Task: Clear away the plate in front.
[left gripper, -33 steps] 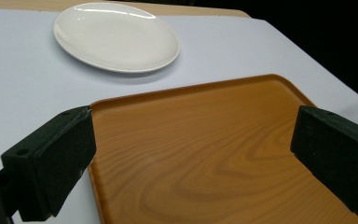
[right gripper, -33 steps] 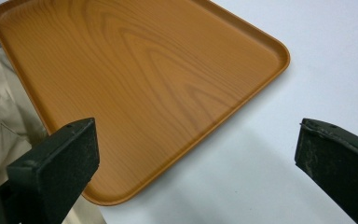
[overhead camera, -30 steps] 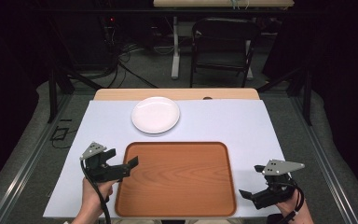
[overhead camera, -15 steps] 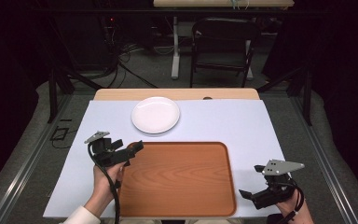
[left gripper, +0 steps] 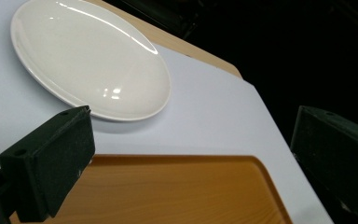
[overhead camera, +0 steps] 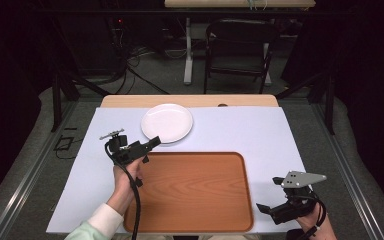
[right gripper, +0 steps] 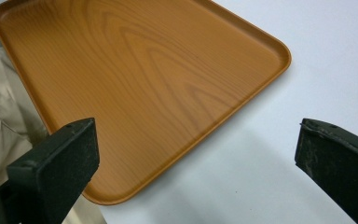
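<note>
The plate (left gripper: pixel 88 65) is running off the left gripper view's top and left edges. The tray (right gripper: pixel 135 84) is getting cut by the right gripper view's top edge, its near corner hiding behind a jaw.

The left gripper (overhead camera: pixel 150 146) has climbed from the lower left of the frame toward the centre; its jaws now reach the white plate's (overhead camera: pixel 167 122) near rim.
</note>
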The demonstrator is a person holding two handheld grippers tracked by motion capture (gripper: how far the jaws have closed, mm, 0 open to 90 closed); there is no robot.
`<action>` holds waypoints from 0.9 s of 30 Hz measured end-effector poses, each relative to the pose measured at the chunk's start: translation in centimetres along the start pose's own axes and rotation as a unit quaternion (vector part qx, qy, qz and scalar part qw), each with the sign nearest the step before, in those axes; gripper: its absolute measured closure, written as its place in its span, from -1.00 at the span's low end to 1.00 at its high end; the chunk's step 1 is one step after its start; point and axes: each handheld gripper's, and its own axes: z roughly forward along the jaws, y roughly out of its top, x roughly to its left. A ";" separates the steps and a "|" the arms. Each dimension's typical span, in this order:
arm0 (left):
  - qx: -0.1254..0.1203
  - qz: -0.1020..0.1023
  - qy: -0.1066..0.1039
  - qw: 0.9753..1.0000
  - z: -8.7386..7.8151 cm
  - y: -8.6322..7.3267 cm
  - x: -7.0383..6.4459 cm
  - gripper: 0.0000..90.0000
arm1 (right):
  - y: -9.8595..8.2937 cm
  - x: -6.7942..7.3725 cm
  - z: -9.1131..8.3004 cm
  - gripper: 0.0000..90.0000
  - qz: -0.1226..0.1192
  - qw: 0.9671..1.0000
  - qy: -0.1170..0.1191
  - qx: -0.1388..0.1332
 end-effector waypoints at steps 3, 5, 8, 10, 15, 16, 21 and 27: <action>-0.005 -0.027 -0.003 1.000 0.8 0.4 0.5 -1.00 | 0.0 0.0 0.0 -1.00 0.000 1.000 0.002 0.002; -0.007 -0.039 0.000 0.999 1.4 0.5 0.7 -1.00 | 0.0 0.0 0.0 -1.00 0.000 1.000 0.003 0.002; -0.008 -0.056 0.001 0.998 2.3 0.5 1.3 -1.00 | 0.0 0.0 0.1 -1.00 0.001 1.000 0.004 0.002; -0.006 -0.071 0.000 0.997 2.8 0.5 1.8 -1.00 | 0.0 0.0 0.1 -1.00 0.000 1.000 0.005 0.002; -0.007 -0.101 0.000 0.995 3.9 0.3 2.7 -1.00 | 0.0 0.0 0.1 -1.00 0.000 1.000 0.006 0.002; -0.007 -0.105 0.002 0.994 4.1 0.3 2.9 -1.00 | 0.0 0.0 0.1 -1.00 0.000 1.000 0.006 0.002; -0.008 -0.119 0.014 0.993 4.9 0.5 3.4 -0.99 | 0.0 0.0 0.1 -1.00 0.001 1.000 0.006 0.004; -0.002 -0.139 0.027 0.990 5.6 0.6 4.0 -0.99 | 0.0 0.0 0.1 -1.00 0.001 1.000 0.007 0.006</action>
